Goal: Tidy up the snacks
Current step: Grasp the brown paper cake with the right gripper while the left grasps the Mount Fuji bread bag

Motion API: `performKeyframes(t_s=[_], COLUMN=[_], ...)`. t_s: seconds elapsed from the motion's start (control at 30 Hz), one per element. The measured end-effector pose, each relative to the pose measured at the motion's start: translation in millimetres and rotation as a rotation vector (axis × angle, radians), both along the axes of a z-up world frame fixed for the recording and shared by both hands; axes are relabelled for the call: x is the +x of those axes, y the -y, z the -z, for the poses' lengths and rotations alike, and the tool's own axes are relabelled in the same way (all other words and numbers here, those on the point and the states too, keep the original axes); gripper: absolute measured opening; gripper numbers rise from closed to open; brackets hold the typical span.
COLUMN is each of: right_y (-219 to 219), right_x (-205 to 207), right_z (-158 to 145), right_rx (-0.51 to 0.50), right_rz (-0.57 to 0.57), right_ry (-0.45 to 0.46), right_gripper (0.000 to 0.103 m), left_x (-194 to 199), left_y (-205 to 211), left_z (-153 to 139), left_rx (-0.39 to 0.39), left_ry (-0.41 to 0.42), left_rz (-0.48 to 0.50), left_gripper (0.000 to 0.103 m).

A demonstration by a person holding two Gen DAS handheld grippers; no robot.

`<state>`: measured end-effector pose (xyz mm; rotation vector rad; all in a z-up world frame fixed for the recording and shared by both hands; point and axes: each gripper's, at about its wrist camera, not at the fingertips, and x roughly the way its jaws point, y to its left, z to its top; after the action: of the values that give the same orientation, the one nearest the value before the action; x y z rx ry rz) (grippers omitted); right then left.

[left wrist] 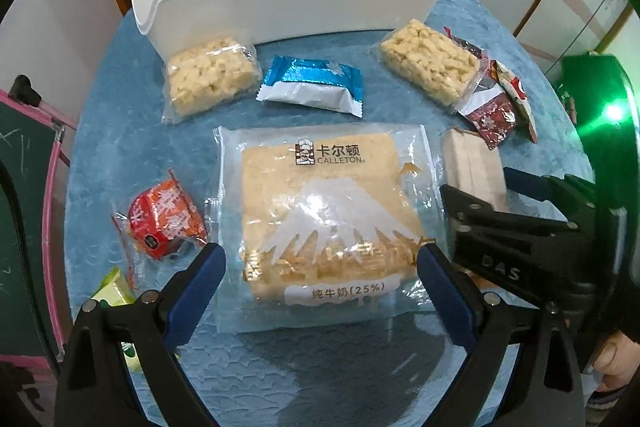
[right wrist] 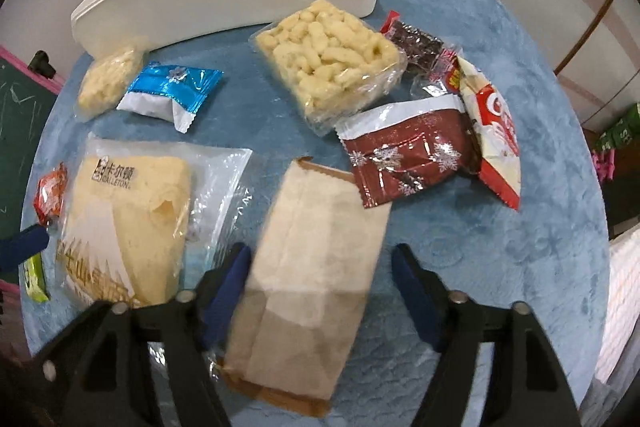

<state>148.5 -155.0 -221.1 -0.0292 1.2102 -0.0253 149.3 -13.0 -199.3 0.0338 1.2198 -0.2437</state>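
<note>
In the left wrist view, the left gripper (left wrist: pixel 320 259) was seen pointed steeply down with its jaws spread wide to either side of the bread packet (left wrist: pixel 324 215), whose near end lay between the blue fingertips (left wrist: pixel 208 263); no pad was seen pressing on it, so nothing was held. The packet was judged light, soft and easily crushed, its clear wrapper slippery, so a gentle hold across the loaf's near end was thought best. Beyond the tips lay the blue-and-white pouch (left wrist: pixel 312 85) and two puffed-rice bars (left wrist: pixel 210 77), and farther off the white bin (left wrist: pixel 292 7). To the right, the right gripper (left wrist: pixel 516 227) was seen beside the beige packet (left wrist: pixel 474 163).

In the right wrist view, the right gripper (right wrist: pixel 320 267) was likewise tilted steeply down, its jaws partly closed about the beige packet (right wrist: pixel 316 283). The left fingertip (right wrist: pixel 236 267) appeared to touch the packet's edge, the right one stood apart, so no firm grasp was made out. The packet was judged light, fairly flat and stiff, best taken across its width. The maroon pouch (right wrist: pixel 404 155) lay just ahead to the right on the blue tablecloth (right wrist: pixel 520 247)
</note>
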Motion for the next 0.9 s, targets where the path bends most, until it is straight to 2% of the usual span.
performKeyframes(t_s=[0.23, 0.4, 0.67, 0.9], right_y=[27, 28, 36, 48], right_x=[-26, -40, -35, -29], right_z=[-3, -3, -5, -5], right_rx=[0.038, 0.057, 0.093, 0.146], right_rz=[0.007, -0.006, -0.008, -0.004], right_ry=[0.009, 0.025, 0.021, 0.02], right_gripper=[0.06, 0.06, 0.06, 0.06], left_x=[11, 21, 37, 42], left_y=[16, 25, 45, 49], left_z=[8, 11, 21, 28], left_rx=[0.009, 0.025, 0.143, 0.143], left_ry=[-0.019, -0.021, -0.016, 0.021], left_rz=[0.028, 0.001, -0.026, -0.019], left_gripper=[0.096, 0.101, 0.103, 0.103])
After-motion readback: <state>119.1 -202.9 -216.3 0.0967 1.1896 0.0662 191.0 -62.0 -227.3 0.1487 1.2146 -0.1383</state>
